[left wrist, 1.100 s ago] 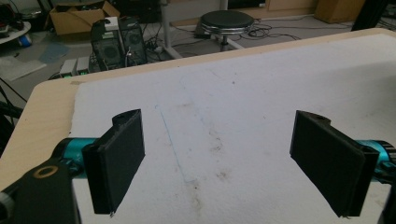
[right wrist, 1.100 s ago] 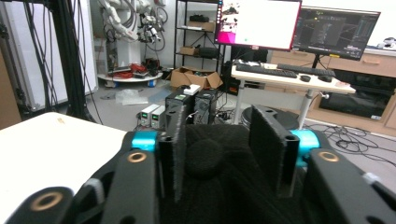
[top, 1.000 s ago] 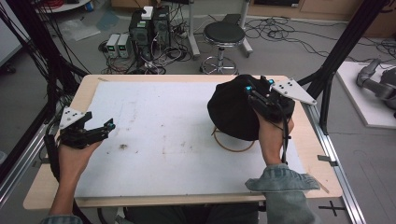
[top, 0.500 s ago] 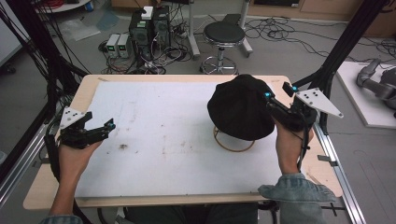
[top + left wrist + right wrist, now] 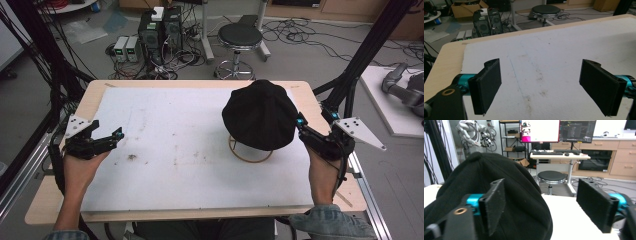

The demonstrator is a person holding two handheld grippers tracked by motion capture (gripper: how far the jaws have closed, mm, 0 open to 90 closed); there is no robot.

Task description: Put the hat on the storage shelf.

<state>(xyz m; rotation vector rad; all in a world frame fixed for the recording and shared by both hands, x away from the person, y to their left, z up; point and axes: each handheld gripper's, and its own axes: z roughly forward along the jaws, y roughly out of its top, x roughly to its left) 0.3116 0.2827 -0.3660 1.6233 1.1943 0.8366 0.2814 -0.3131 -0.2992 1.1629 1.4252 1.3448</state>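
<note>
On table [image 5: 150, 100]: black hat [image 5: 259, 115] over wire stand [image 5: 250, 154]; both grippers' fingers spread, empty.

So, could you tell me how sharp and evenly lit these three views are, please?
High view: soft, even light; the hat is a near-featureless black mass, with only a faint shadow on the mat. Left gripper view: mat stains are fairly crisp, while the tool's near pads look slightly soft. Right gripper view: soft overall, and the bright monitor is washed out.
</note>
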